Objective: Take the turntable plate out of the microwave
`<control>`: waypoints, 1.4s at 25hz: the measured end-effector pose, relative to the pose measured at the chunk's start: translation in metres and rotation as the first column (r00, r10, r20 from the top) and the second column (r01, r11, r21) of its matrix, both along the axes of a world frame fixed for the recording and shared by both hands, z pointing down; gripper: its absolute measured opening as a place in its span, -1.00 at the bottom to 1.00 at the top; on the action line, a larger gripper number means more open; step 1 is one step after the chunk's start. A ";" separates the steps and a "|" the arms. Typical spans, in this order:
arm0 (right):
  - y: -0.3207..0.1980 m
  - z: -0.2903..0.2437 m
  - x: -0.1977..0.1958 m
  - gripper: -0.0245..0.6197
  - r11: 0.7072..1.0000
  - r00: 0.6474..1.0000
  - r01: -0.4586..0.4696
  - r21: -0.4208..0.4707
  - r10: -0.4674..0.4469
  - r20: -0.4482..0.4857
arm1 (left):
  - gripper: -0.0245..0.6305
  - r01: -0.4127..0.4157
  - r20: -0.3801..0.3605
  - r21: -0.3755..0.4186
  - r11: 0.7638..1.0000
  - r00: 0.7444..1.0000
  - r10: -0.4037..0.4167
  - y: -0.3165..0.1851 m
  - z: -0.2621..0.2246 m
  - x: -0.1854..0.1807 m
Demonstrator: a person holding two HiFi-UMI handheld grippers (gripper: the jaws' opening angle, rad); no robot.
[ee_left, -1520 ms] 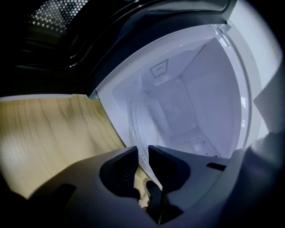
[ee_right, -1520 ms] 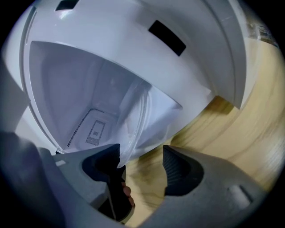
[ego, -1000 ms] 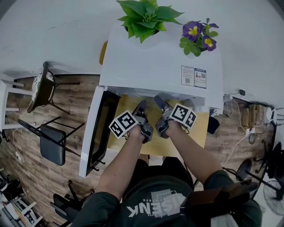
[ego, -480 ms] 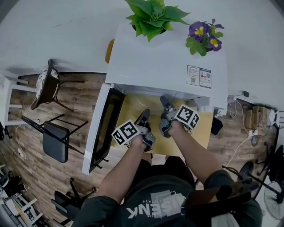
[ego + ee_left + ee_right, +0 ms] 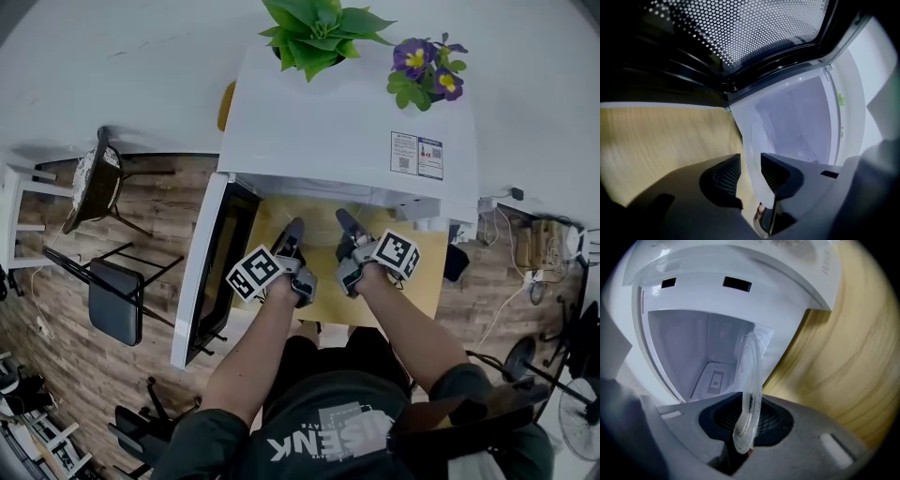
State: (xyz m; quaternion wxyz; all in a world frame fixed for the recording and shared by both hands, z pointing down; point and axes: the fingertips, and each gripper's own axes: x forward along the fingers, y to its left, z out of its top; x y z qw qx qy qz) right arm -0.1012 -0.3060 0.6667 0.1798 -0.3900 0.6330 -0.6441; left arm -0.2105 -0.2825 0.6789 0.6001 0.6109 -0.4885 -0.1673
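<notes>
The glass turntable plate (image 5: 751,376), stretching ahead toward the microwave cavity (image 5: 693,348), is clamped at its near rim by the right gripper (image 5: 747,420), whose jaws have just been closing. The left gripper (image 5: 750,165), with jaws just opened, is set loosely around the rim.

A label (image 5: 419,157) on top of the microwave (image 5: 319,122) carries two code squares and fine print, too small to read. The shirt (image 5: 319,412) bears large white letters; "ENK" is legible, the rest is cut off. The left tool (image 5: 292,230) and right tool (image 5: 344,223) each bear a cube with black-and-white square markers and no characters. In the right gripper view, grey print (image 5: 825,266) on the microwave is illegible.
</notes>
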 end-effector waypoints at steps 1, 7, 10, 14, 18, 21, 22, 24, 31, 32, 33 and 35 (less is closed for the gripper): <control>0.003 0.000 0.000 -0.70 1.000 1.000 0.006 -0.001 -0.006 0.003 | -0.52 0.002 -0.003 0.009 1.000 1.000 -0.002 -0.003 0.000 -0.002; 0.021 -0.001 0.003 -0.71 1.000 1.000 0.024 -0.003 -0.024 0.018 | -0.54 0.003 0.028 0.029 1.000 1.000 -0.004 -0.002 -0.001 -0.003; 0.027 -0.002 0.006 -0.72 1.000 0.999 0.029 0.003 -0.029 0.018 | -0.54 -0.013 0.029 0.041 0.999 1.000 0.011 0.000 -0.002 -0.002; 0.036 -0.003 0.007 -0.74 0.999 0.999 0.039 0.003 -0.039 0.027 | -0.54 -0.022 0.030 0.050 0.999 0.999 0.020 0.001 -0.003 -0.004; 0.050 -0.004 0.008 -0.74 0.998 0.998 0.056 0.016 -0.056 0.027 | -0.62 -0.063 0.020 0.064 0.996 0.998 0.062 0.008 -0.005 -0.003; 0.060 -0.008 0.010 -0.75 0.996 0.997 0.075 0.042 -0.075 0.011 | -0.63 -0.074 0.028 0.077 0.994 0.997 0.072 0.023 -0.007 -0.001; 0.062 -0.010 0.010 -0.75 0.995 0.997 0.082 0.050 -0.082 0.004 | -0.63 -0.069 0.034 0.083 0.994 0.997 0.066 0.027 -0.009 -0.002; 0.068 -0.013 0.008 -0.75 0.994 0.996 0.093 0.065 -0.092 -0.012 | -0.63 -0.064 0.045 0.093 0.994 0.997 0.060 0.035 -0.011 -0.004; 0.077 -0.030 0.014 -0.73 0.982 0.983 0.125 0.142 -0.102 -0.154 | -0.63 -0.104 0.049 0.135 0.985 0.994 0.098 0.052 -0.027 -0.004; 0.078 -0.033 0.012 -0.72 0.981 0.984 0.124 0.149 -0.102 -0.146 | -0.63 -0.107 0.047 0.138 0.985 0.994 0.102 0.053 -0.028 -0.004; 0.079 -0.035 0.009 -0.72 0.981 0.987 0.120 0.154 -0.101 -0.126 | -0.63 -0.111 0.044 0.140 0.984 0.993 0.106 0.054 -0.029 -0.005; 0.081 -0.040 0.006 -0.71 0.980 0.988 0.116 0.160 -0.098 -0.119 | -0.62 -0.116 0.037 0.142 0.983 0.993 0.112 0.055 -0.031 -0.005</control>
